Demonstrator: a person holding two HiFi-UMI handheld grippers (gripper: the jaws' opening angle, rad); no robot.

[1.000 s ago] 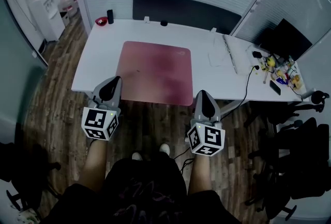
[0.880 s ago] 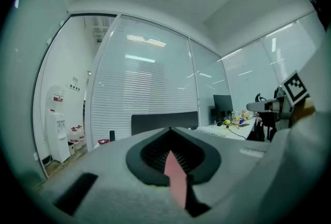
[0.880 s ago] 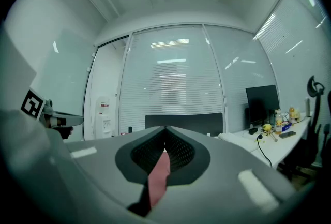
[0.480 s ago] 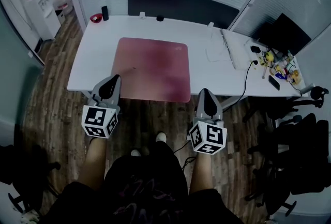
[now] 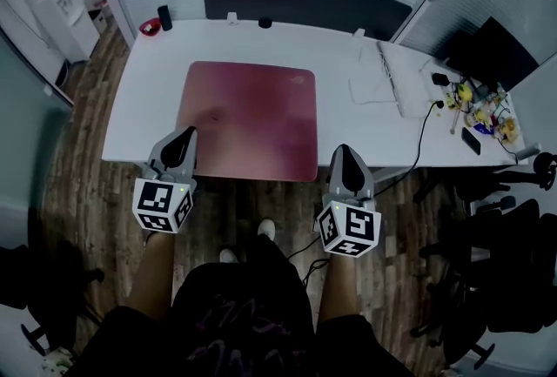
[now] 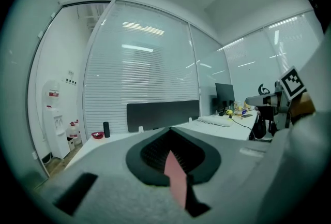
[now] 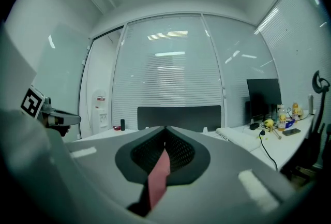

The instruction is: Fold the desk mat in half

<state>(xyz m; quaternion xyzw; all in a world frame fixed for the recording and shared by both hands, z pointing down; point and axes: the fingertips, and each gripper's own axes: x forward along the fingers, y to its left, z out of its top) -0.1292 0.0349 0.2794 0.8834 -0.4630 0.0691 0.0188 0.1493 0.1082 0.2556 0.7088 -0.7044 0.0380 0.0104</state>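
A pink desk mat (image 5: 248, 118) lies flat and unfolded on the white desk (image 5: 357, 131), reaching the near edge. My left gripper (image 5: 184, 133) hovers at the near edge, over the mat's near left corner, jaws shut with nothing held. My right gripper (image 5: 345, 149) hangs just right of the mat's near right corner, also shut and empty. In the left gripper view, the closed jaws of the left gripper (image 6: 168, 132) show only a thin pink sliver of the mat (image 6: 176, 176) through their slit. The right gripper view shows the same: right gripper (image 7: 165, 130), mat (image 7: 158, 179).
A black divider panel (image 5: 305, 5) runs along the desk's far side. A black cylinder (image 5: 164, 17) and red bowl (image 5: 149, 27) stand far left; a keyboard (image 5: 396, 79), cable and small clutter (image 5: 474, 105) sit right. Office chairs (image 5: 496, 271) stand right, a water dispenser (image 5: 57, 1) left.
The desk and mat have drawn nearer and lower in the head view as the person stepped up. Both grippers kept their pose and stayed shut.
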